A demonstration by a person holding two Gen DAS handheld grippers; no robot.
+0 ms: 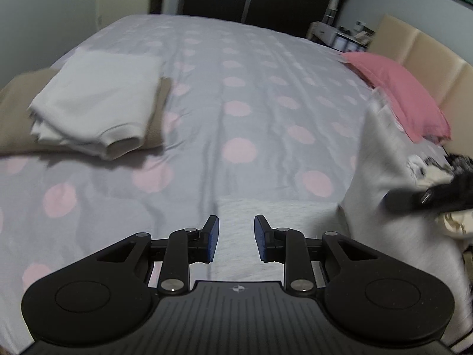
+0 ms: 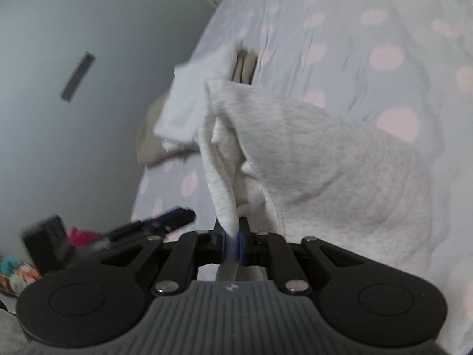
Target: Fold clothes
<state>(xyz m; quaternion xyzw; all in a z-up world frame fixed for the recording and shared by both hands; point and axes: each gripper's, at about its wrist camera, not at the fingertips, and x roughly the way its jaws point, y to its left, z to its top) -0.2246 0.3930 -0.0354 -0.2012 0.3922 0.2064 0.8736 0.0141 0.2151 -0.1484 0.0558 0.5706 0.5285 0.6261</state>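
- Right wrist view: right tongs (image 2: 233, 244) clench the hem of a light grey fleece garment (image 2: 325, 159) above the pink-dotted grey bedspread (image 2: 369, 23).
- Left tongs (image 1: 236, 238) hover released, gripping nothing.

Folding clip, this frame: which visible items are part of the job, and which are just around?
In the job: grey sweatshirt, pinched by the right gripper; open left gripper; folded white garment on a beige one.

Just around: pink pillow, spotted duvet.

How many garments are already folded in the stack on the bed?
2: a white folded garment lies on top of a beige folded garment, at the left of the bed in the left wrist view. More could be hidden underneath.
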